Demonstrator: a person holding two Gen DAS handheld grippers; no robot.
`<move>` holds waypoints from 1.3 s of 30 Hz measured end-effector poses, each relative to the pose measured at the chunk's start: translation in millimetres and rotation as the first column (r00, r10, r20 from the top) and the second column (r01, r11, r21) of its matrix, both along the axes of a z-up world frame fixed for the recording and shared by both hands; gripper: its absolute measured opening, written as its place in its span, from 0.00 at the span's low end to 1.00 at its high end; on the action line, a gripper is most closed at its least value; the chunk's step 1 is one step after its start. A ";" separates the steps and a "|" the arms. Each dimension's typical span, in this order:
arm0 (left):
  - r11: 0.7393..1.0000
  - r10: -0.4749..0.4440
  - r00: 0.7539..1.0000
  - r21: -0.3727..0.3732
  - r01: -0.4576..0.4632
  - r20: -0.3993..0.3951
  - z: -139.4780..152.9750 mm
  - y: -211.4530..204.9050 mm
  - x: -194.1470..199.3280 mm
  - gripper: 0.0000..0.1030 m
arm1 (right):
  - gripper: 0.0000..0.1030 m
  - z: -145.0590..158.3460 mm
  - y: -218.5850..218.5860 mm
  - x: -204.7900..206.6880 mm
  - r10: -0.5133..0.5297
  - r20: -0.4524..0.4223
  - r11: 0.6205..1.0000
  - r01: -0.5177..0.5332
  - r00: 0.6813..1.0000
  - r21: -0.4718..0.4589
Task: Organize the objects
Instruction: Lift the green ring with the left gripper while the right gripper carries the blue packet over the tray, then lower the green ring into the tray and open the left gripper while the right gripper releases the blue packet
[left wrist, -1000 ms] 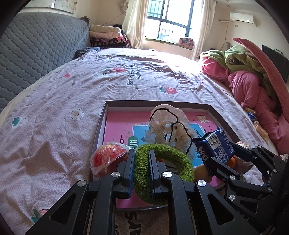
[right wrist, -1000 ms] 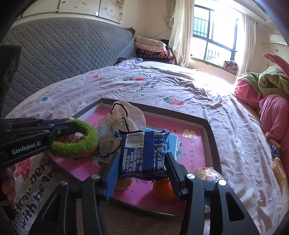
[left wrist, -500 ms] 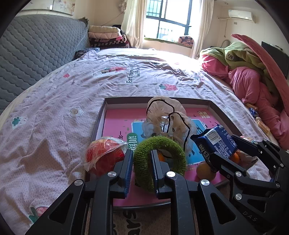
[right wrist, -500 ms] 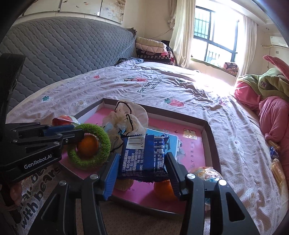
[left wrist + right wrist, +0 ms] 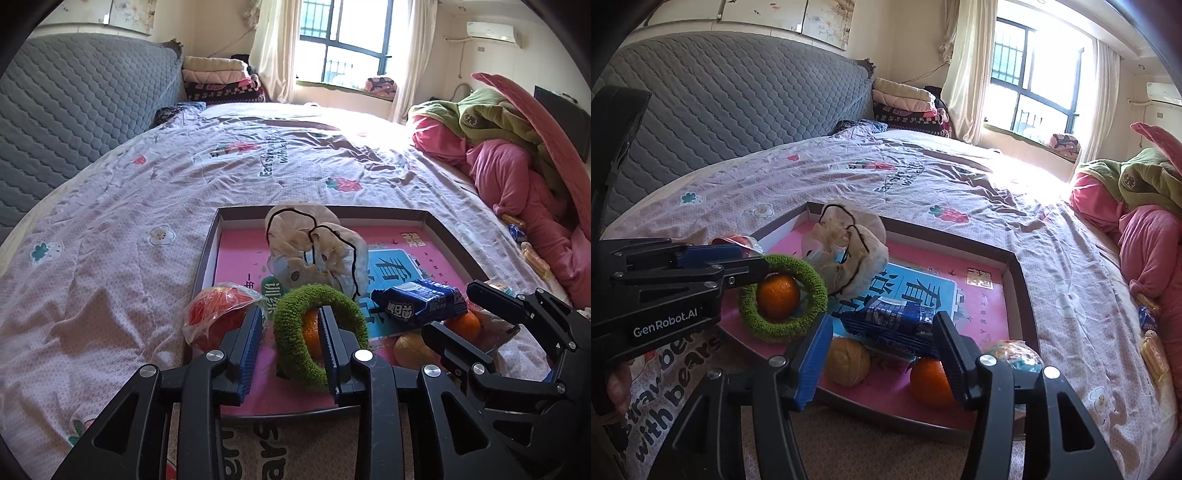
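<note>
Green fuzzy knitted ring (image 5: 320, 334) stands between the left gripper (image 5: 290, 347) jaws, which have just been opening. Blue foil snack packet (image 5: 895, 323) lies between the right gripper (image 5: 881, 354) jaws, also just opening, neither pair pressing

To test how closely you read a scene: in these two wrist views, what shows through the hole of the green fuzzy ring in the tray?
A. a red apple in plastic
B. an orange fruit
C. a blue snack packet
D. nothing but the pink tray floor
B: the right wrist view shows an orange fruit framed inside the green ring, and the left wrist view shows orange in the ring's hole too.
</note>
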State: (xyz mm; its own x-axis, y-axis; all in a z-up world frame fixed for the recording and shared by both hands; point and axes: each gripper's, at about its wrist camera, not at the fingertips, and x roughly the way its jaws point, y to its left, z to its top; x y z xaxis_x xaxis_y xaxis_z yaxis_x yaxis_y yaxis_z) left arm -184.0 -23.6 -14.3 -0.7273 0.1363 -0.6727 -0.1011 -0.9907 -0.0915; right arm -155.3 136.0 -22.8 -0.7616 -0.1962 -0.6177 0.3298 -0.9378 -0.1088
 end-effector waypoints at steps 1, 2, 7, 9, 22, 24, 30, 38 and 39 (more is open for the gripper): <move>1.000 0.001 1.000 0.001 -0.001 -0.003 1.2 -0.3 0.7 0.35 | 0.54 0.7 0.3 0.7 0.000 -0.002 1.000 0.000 1.000 -0.001; 1.000 0.001 1.000 0.000 -0.001 -0.003 2.0 -0.3 0.8 0.36 | 0.54 1.5 0.7 1.5 -0.001 -0.005 1.000 0.001 1.000 -0.003; 1.000 0.009 1.000 -0.008 -0.009 -0.015 8.2 0.0 6.4 0.46 | 0.57 7.2 2.7 5.8 -0.004 -0.019 1.000 0.004 1.000 -0.008; 1.000 0.009 1.000 -0.013 -0.009 -0.019 10.9 0.6 9.6 0.48 | 0.59 9.8 3.8 9.1 -0.004 -0.027 1.000 0.004 1.000 -0.012; 0.999 0.029 0.998 -0.012 -0.030 -0.055 33.8 -3.8 34.8 0.59 | 0.67 32.4 8.5 36.4 -0.034 -0.077 0.999 0.031 0.996 -0.032; 0.999 0.030 0.998 -0.013 -0.031 -0.063 37.7 -3.3 39.0 0.62 | 0.68 37.7 9.5 41.9 -0.040 -0.092 0.999 0.037 0.995 -0.036; 0.999 0.025 0.996 -0.018 -0.027 -0.082 48.4 -0.7 52.9 0.68 | 0.75 51.8 13.8 58.3 -0.061 -0.114 0.995 0.051 0.992 -0.089; 0.999 0.034 0.994 -0.017 -0.036 -0.099 55.0 -0.1 72.8 0.73 | 0.80 58.0 21.3 75.4 -0.100 -0.108 0.988 0.086 0.989 -0.128; 0.999 0.038 0.994 -0.021 -0.040 -0.101 54.6 0.2 75.9 0.74 | 0.80 57.1 21.2 77.3 -0.109 -0.104 0.987 0.096 0.989 -0.127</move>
